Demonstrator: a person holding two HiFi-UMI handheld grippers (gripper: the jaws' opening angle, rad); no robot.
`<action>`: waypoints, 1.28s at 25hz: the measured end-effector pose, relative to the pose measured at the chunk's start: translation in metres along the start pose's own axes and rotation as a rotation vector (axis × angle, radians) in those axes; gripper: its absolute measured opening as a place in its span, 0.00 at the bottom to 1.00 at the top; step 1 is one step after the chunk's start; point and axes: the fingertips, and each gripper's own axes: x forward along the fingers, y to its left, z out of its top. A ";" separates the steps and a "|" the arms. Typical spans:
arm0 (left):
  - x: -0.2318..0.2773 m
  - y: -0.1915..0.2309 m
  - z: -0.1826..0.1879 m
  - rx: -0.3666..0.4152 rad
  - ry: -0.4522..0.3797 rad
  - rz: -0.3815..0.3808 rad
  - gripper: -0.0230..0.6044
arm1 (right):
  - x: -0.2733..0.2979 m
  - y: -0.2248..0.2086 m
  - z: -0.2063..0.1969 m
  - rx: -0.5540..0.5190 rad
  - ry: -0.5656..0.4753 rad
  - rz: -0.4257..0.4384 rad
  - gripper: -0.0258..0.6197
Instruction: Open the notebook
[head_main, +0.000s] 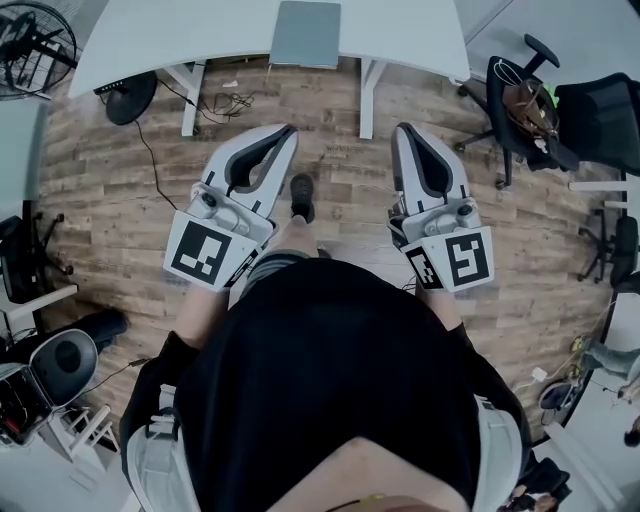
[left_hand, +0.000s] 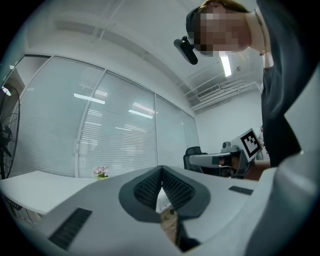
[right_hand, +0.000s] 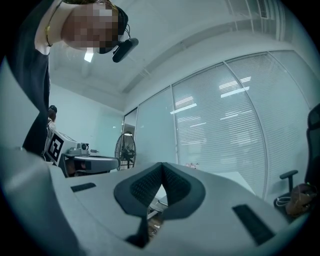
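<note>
A closed grey notebook (head_main: 306, 33) lies on the white table (head_main: 180, 35) at the top of the head view. Both grippers are held level over the wood floor, short of the table's near edge and apart from the notebook. The left gripper (head_main: 288, 130) points toward the table, its jaws together with nothing between them. The right gripper (head_main: 403, 130) stands beside it, also shut and empty. In the left gripper view the pads (left_hand: 150, 187) meet at the tips. The right gripper view shows the same, its pads (right_hand: 147, 185) touching at the tips.
A standing fan (head_main: 35, 45) is at the far left. Office chairs (head_main: 520, 100) stand to the right of the table. Cables (head_main: 225, 100) lie on the floor under the table. The person's shoe (head_main: 301, 195) shows between the grippers.
</note>
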 end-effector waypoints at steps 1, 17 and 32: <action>0.004 0.004 -0.001 0.001 0.001 -0.003 0.05 | 0.005 -0.003 0.000 0.000 0.000 -0.001 0.04; 0.060 0.085 -0.013 0.007 0.022 -0.009 0.05 | 0.083 -0.046 -0.009 -0.002 0.008 -0.038 0.04; 0.106 0.144 -0.008 0.019 0.012 -0.040 0.05 | 0.147 -0.073 -0.009 -0.003 0.008 -0.071 0.04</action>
